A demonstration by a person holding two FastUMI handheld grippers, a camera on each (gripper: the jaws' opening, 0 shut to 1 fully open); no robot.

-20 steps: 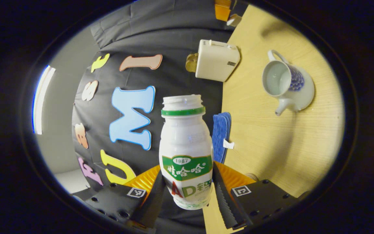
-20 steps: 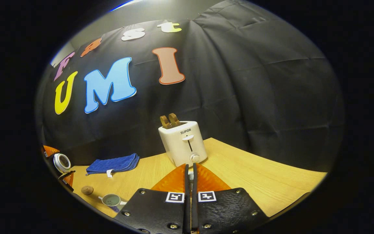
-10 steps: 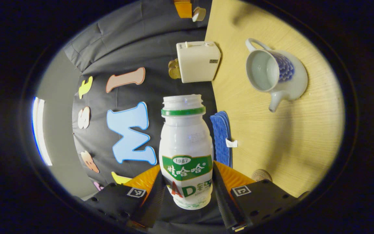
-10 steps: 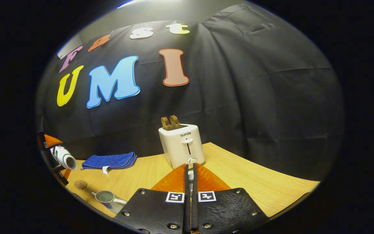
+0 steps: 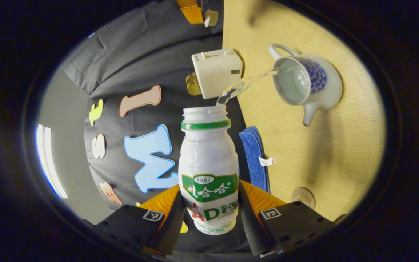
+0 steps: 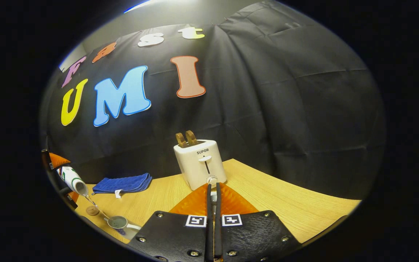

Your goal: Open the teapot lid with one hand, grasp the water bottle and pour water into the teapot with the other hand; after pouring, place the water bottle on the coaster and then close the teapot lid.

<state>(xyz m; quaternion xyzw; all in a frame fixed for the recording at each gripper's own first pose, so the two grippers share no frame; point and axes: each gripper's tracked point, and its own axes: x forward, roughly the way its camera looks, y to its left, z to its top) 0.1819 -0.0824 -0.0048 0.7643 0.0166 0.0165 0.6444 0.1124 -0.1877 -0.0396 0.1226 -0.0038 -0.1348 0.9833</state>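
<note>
Pouring: the left gripper point(image 5: 209, 214) is holding the water bottle point(image 5: 208, 171) tipped over, both fingers pressing on its lower body, and a clear stream point(image 5: 246, 84) is arcing from its open mouth into the teapot point(image 5: 306, 85).
Teapot: it is standing on the wooden table point(image 5: 322, 156) with its mouth uncovered, spout toward the bottle side, handle away.
Lid: the right gripper point(image 6: 213, 203) is hanging well above the table with its fingers drawn almost together on something small and pale; judging by the task, that is the lid's knob, though too little is showing to be sure.
Done: lid off, bottle grasped, pour under way.
Left: finishing the pour, standing the bottle on the coaster point(image 5: 303, 197), closing the lid.
Coaster: a small round disc lying bare on the table, near the left gripper and well apart from the teapot.
Materials: the bottle is smooth white plastic, waisted, with a green neck ring; the teapot is glossy white ceramic with a blue pattern; the table is showing pale wood grain.
Surroundings: a boxy white toaster point(image 6: 199, 163) and a folded, ribbed blue cloth point(image 6: 122, 183) are sitting by the wall.
</note>
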